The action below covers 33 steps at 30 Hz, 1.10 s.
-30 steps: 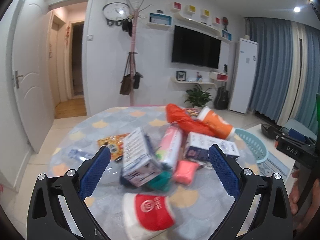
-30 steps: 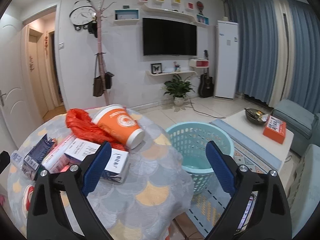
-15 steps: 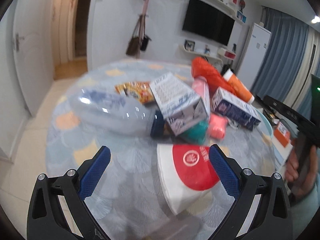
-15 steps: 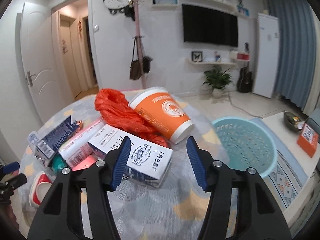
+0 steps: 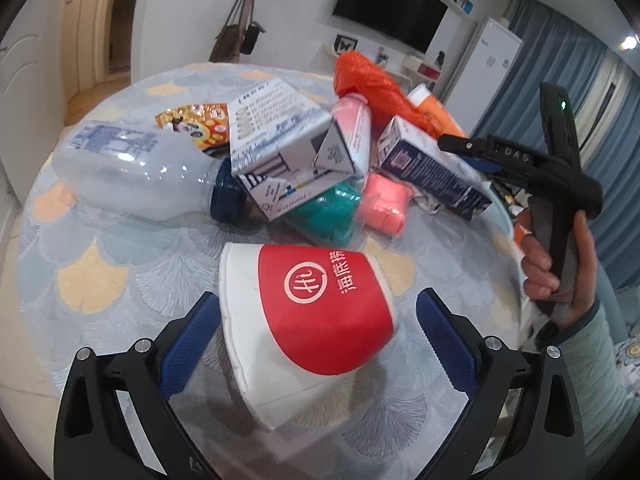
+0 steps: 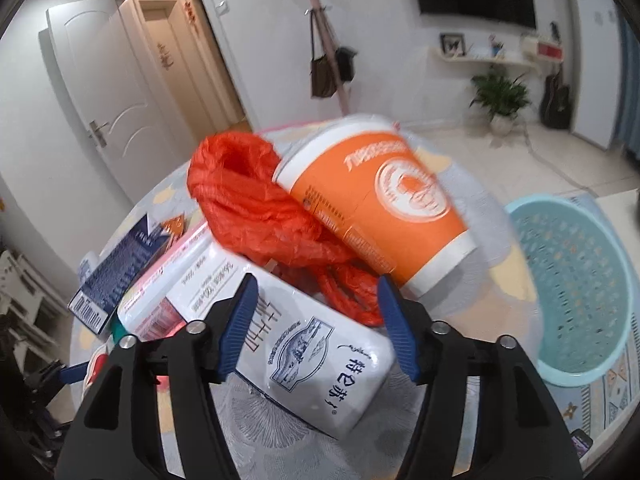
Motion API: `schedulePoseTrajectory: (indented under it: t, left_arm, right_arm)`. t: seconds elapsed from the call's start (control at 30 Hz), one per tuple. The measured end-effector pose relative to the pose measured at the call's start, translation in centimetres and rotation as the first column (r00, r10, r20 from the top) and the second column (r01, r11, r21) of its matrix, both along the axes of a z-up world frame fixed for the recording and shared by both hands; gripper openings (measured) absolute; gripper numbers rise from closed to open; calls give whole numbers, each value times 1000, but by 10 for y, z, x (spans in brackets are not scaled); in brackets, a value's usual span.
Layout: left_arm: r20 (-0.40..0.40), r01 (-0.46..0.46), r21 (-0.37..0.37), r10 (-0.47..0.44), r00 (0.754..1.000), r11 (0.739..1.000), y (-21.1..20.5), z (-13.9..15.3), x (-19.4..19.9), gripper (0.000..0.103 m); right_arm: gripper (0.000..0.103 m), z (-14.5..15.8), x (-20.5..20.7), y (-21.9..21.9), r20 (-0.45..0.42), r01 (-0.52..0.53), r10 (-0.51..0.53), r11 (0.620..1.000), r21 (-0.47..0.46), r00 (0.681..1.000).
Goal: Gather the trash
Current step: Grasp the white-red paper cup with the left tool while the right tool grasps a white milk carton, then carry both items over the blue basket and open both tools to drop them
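Left wrist view | cups [image 5: 308,312]: 2 | cartons [image 5: 288,156]: 2 | bottle [image 5: 132,172]: 1

White walls, door [image 6: 100,120] ajar, wall TV [image 5: 390,20], coat rack [image 6: 320,52], plant [image 6: 500,96], blue curtains [image 5: 592,92], tile floor [image 6: 560,164].

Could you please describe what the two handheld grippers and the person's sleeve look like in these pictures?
Both the left gripper and right gripper have black angular frames with silver bolts and blue, textured finger pads. The left wrist view shows the right unit's black pistol handle with a small green light, and a pale green sleeve.
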<state>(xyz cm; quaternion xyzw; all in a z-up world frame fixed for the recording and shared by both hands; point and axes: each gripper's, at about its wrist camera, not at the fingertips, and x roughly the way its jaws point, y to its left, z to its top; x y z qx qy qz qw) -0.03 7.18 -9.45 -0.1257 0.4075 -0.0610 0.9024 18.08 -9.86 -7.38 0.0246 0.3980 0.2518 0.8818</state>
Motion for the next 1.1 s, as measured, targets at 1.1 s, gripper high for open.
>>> schedulePoseTrajectory:
  t: [1.1]
  left_arm:
    - [79, -94, 21, 92, 993, 995, 11, 17, -17, 78]
  right_arm:
    - [54, -12, -76, 32, 49, -51, 59, 989, -139, 997]
